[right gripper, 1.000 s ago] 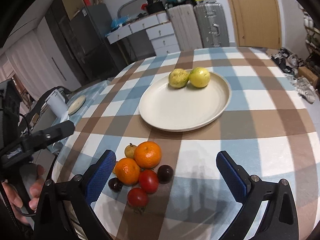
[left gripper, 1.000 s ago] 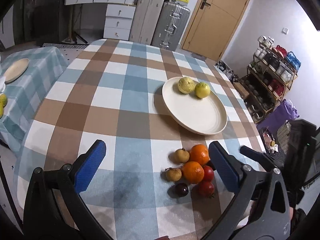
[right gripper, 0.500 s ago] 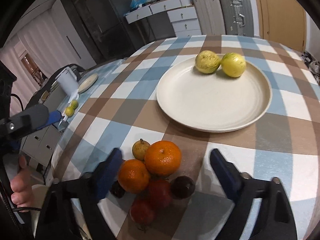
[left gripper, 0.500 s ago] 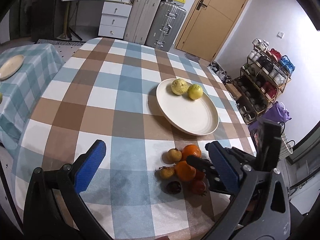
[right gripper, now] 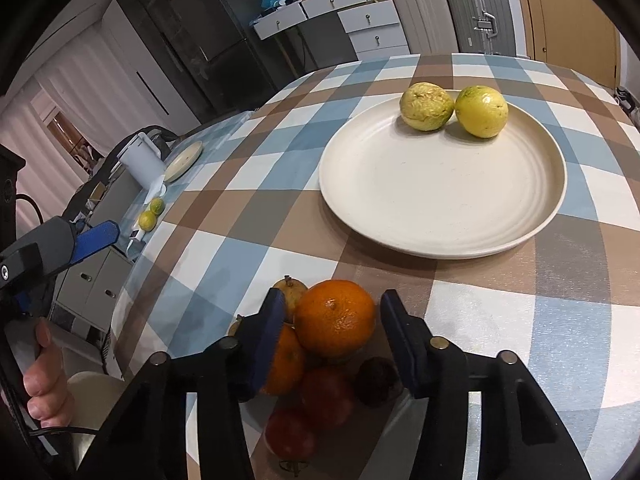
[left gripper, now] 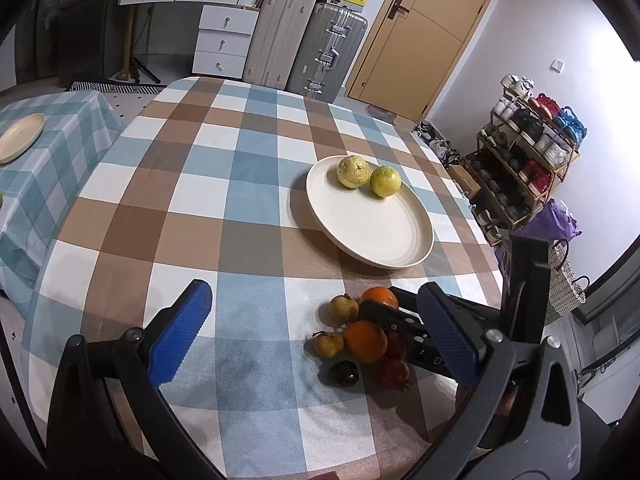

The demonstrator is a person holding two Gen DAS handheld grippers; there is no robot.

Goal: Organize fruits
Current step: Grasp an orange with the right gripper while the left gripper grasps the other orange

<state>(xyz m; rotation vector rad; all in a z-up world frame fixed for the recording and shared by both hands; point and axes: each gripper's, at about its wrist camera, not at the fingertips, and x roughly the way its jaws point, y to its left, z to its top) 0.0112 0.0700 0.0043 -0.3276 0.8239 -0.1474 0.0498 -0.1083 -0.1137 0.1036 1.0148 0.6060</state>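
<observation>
A pile of fruit lies near the table's front edge: two oranges, two small tan fruits [left gripper: 343, 307], red ones [right gripper: 327, 396] and dark ones [left gripper: 343, 374]. My right gripper [right gripper: 332, 300] is down over the pile, its jaws closing on either side of the upper orange [right gripper: 334, 322]; a thin gap still shows at the right pad [right gripper: 394, 332]. The second orange [right gripper: 285, 364] lies beside the left pad. Further back, a cream plate [right gripper: 440, 200] holds two yellow-green fruits [right gripper: 427, 106]. My left gripper [left gripper: 314, 294] hovers open in front of the pile, holding nothing.
The checked tablecloth [left gripper: 192, 216] covers a round table. A side table at the left carries a small plate [left gripper: 20, 136] and limes [right gripper: 151, 214]. Suitcases [left gripper: 304, 46], drawers, a door and a shoe rack [left gripper: 524, 160] stand beyond. A hand [right gripper: 44, 384] grips the left tool's handle.
My right gripper has moved down and forward onto the fruit pile and its jaws have narrowed from wide open to just around the upper orange. The left gripper has stayed put.
</observation>
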